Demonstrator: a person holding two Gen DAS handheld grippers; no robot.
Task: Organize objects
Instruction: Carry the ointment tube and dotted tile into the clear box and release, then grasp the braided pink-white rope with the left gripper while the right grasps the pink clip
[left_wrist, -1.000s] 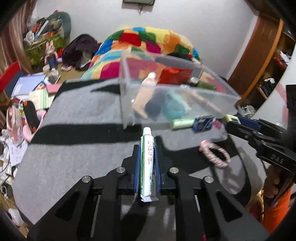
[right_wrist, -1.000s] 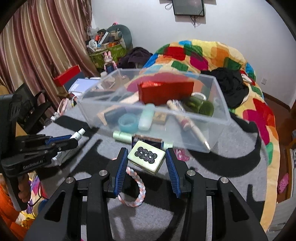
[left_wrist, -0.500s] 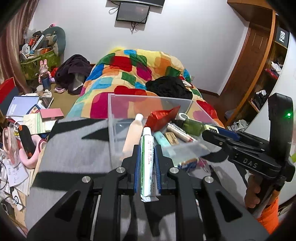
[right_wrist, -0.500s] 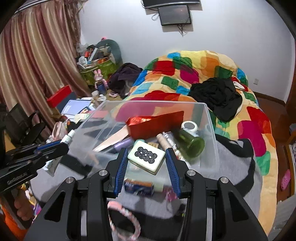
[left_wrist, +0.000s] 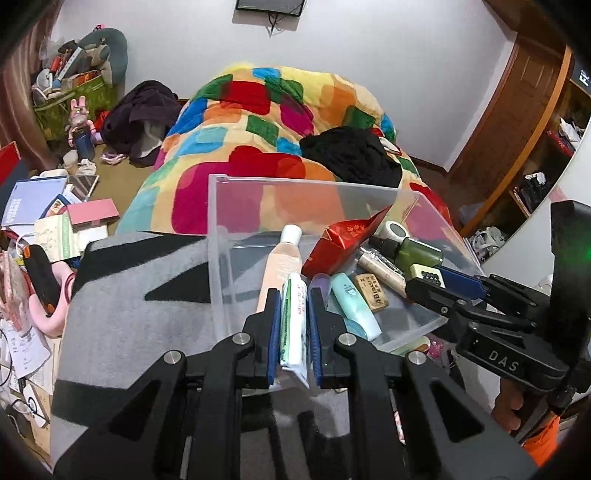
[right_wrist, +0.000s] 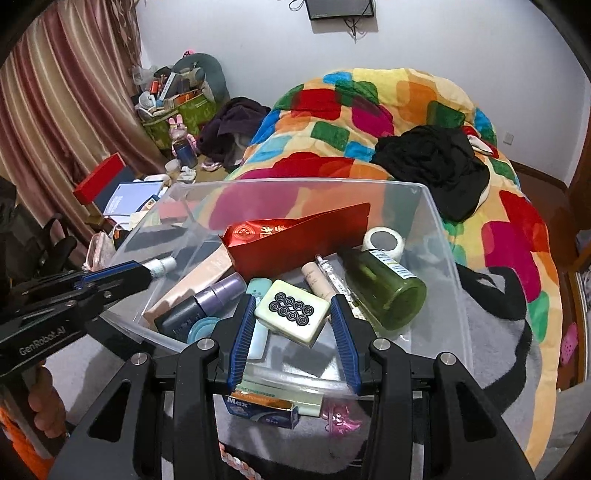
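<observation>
The white toothpaste tube (left_wrist: 293, 325) with green print is sitting upright between the blue pads of the left gripper (left_wrist: 294, 295), its cap end pointing to 12 o'clock and its crimped tail hanging out toward 6 o'clock. The left gripper is clenching the tube and holding it over the near-left wall of the clear plastic bin (left_wrist: 218, 236). From the right wrist view, the tube's white cap (right_wrist: 159, 266) is poking past the left gripper's tips at 9 o'clock, just over the bin's left rim.

The mahjong tile (right_wrist: 291, 312), cream-coloured with eight dark rings on its face, is lying tilted between the blue pads of the right gripper (right_wrist: 291, 317), which is grasping it by its two ends above the bin's near edge. In the left wrist view the same tile (left_wrist: 424, 274) is showing at 3 o'clock, at the tips of the right gripper.

Inside the bin, a red packet (right_wrist: 295, 236) is standing at 12 o'clock of the tile, a green bottle (right_wrist: 384, 291) is lying at 2 o'clock, and a purple-capped bottle (right_wrist: 207, 299) is lying at 9 o'clock. A blue box (right_wrist: 262, 408) is resting on the grey blanket (right_wrist: 491, 332) at 6 o'clock, just outside the bin. A patchwork quilt (right_wrist: 369, 122) is filling the background.
</observation>
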